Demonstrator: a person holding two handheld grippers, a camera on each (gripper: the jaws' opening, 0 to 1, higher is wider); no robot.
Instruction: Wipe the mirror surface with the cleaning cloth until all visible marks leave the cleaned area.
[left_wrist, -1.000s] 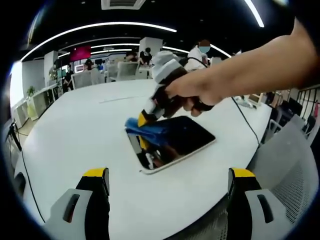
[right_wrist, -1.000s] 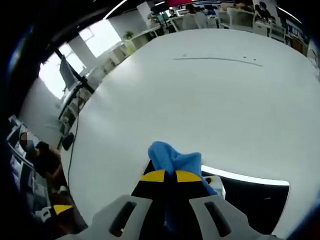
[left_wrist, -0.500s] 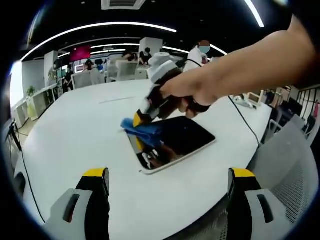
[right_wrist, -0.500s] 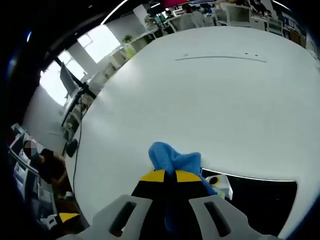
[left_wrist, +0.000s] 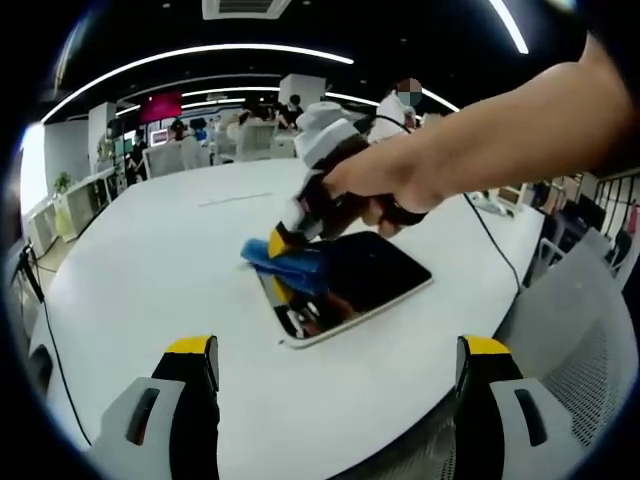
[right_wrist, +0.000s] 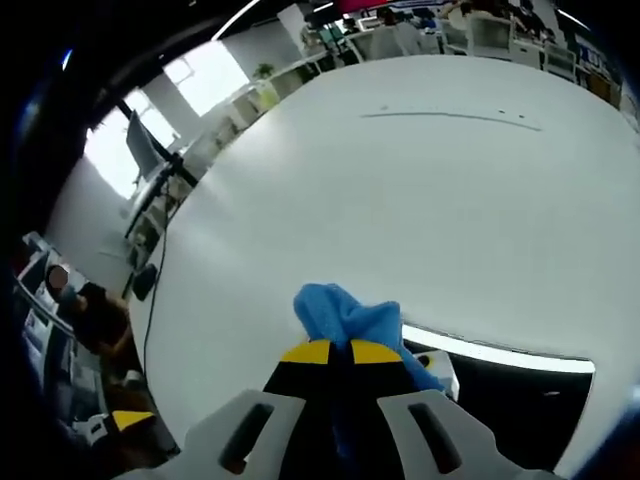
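Blue cloth (right_wrist: 345, 318), crumpled, clamped in right fingers (right_wrist: 335, 351) on dark mirror (left_wrist: 350, 282); left fingers (left_wrist: 335, 350) apart.

White table (left_wrist: 150, 260); dark mirror (left_wrist: 365, 275) flat on it, black cable (left_wrist: 490, 240) apparently trailing alongside.

Between the right gripper's (right_wrist: 331, 352) closed fingers (right_wrist: 308, 352) sits a soft, fuzzy blue cloth (right_wrist: 340, 316). Just beyond them lies the mirror (left_wrist: 350, 280), glossy and dark, reflecting light, with a smooth pale rim. The desk (right_wrist: 420, 210) beyond is smooth, matt white.
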